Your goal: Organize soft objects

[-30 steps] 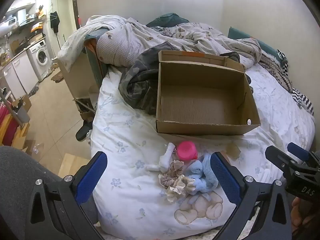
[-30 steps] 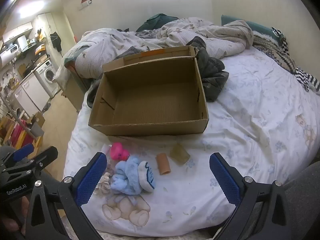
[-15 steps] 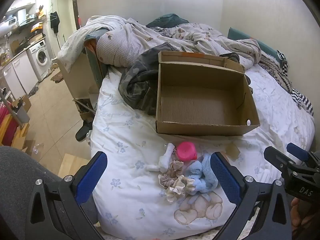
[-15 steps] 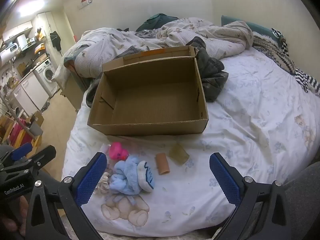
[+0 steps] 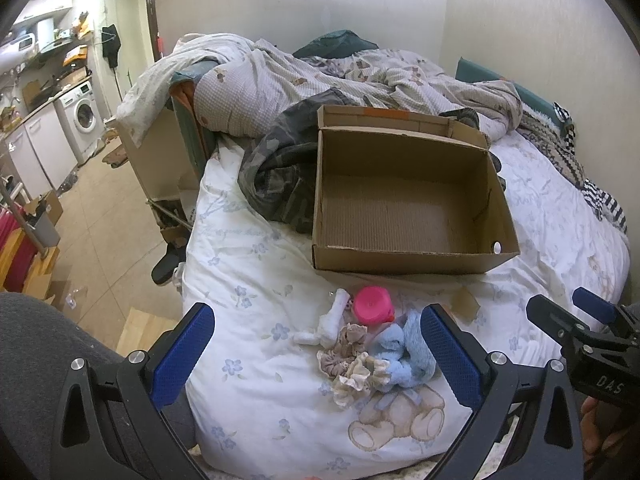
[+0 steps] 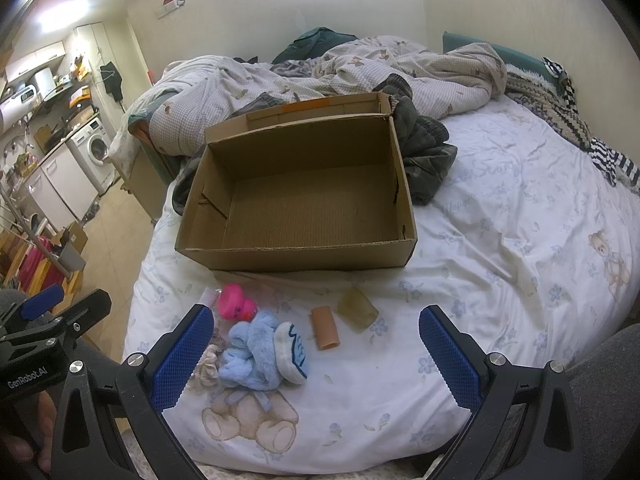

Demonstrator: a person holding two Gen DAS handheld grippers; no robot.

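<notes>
your left gripper (image 5: 316, 354) hangs above the near edge of the bed (image 6: 500, 240), jaws wide apart and holding nothing; your right gripper (image 6: 316, 354) hangs beside it in the same state, jaws apart and empty. the soft objects lie in a loose cluster near that front edge, toward the bed's left side: a pink item (image 6: 235, 303) farthest back, a fluffy light-blue item (image 6: 248, 354) touching a white-and-blue sock (image 6: 294, 350), frilly beige scrunchies (image 5: 352, 364) at the cluster's left, and a small white piece (image 5: 330, 320) beside the pink item. a tan tube (image 6: 325, 328) and an olive pouch (image 6: 357, 309) sit just right of the cluster, apart from it. the open cardboard box (image 6: 296, 200) stands behind them, mid-bed, with nothing visible inside. crumpled bedding (image 6: 320, 68) and dark clothing (image 6: 424, 152) lie toward the far edge.
</notes>
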